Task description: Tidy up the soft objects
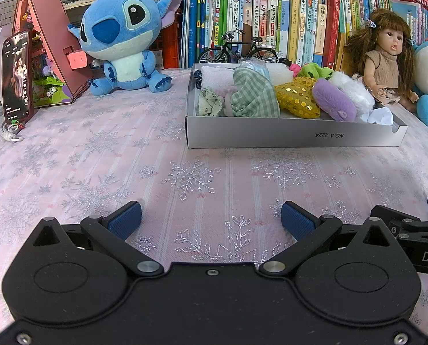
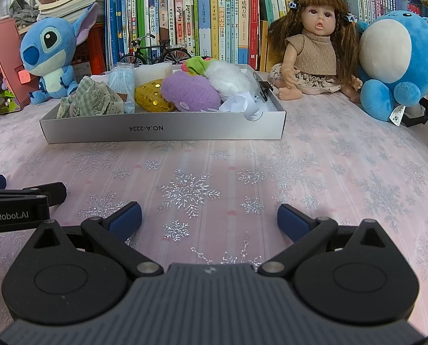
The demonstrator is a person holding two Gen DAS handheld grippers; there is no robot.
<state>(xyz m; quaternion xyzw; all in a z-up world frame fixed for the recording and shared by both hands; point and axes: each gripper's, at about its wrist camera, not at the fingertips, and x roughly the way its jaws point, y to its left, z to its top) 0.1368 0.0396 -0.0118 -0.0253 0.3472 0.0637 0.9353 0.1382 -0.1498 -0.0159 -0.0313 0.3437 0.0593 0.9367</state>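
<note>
A shallow grey box (image 1: 271,139) (image 2: 162,132) stands on the pink snowflake tablecloth. It holds soft things: a green checked cloth (image 1: 251,95) (image 2: 93,97), a gold sequin piece (image 1: 298,97) (image 2: 152,97), a purple plush (image 1: 333,99) (image 2: 189,92), a white fluffy piece (image 1: 354,90) (image 2: 231,79) and a face mask (image 2: 122,82). My left gripper (image 1: 211,220) is open and empty, low over the cloth, short of the box. My right gripper (image 2: 209,218) is open and empty too, beside the left one.
A blue Stitch plush (image 1: 122,37) (image 2: 50,54) sits left of the box. A doll (image 1: 386,54) (image 2: 314,46) and a round blue plush (image 2: 395,57) sit to the right. A phone (image 1: 17,77), a pink house model (image 1: 53,49), a toy bicycle (image 1: 238,50) and bookshelves line the back.
</note>
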